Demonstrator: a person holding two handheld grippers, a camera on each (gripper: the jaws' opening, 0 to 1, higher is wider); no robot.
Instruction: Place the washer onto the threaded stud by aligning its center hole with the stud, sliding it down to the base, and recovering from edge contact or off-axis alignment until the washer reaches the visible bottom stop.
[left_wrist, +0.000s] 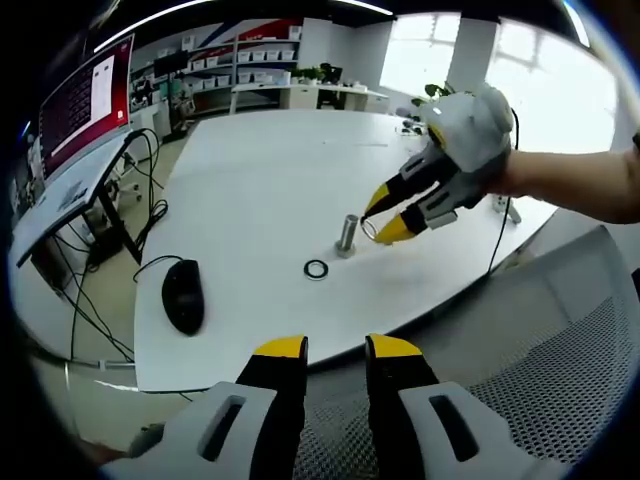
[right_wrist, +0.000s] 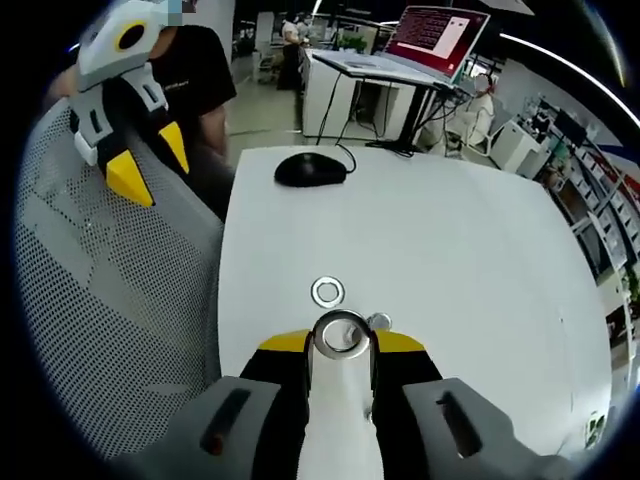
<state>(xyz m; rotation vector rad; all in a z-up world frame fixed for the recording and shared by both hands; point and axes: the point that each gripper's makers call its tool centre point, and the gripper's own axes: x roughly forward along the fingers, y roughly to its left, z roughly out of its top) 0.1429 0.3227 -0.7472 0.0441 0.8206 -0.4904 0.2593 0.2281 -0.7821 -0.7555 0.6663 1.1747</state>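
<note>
A short metal threaded stud (left_wrist: 346, 235) stands upright on the white table (left_wrist: 260, 180). My right gripper (left_wrist: 386, 216) comes in from the right, shut on a silver washer (left_wrist: 369, 229) held just right of the stud's top. In the right gripper view the held washer (right_wrist: 341, 333) sits between my right gripper's (right_wrist: 341, 346) yellow tips, and the stud's top (right_wrist: 379, 321) peeks out beside it, off to the right of the hole. A second washer (left_wrist: 316, 269) (right_wrist: 327, 292) lies flat on the table close by. My left gripper (left_wrist: 337, 350) (right_wrist: 148, 160) stands open over the chair, holding nothing.
A black mouse (left_wrist: 183, 295) (right_wrist: 310, 170) lies near the table's edge with its cable trailing off. A grey mesh chair (left_wrist: 560, 370) (right_wrist: 110, 290) stands against the table. An open laptop (right_wrist: 430, 35) sits on a side desk. A person (right_wrist: 195, 80) in black stands behind the chair.
</note>
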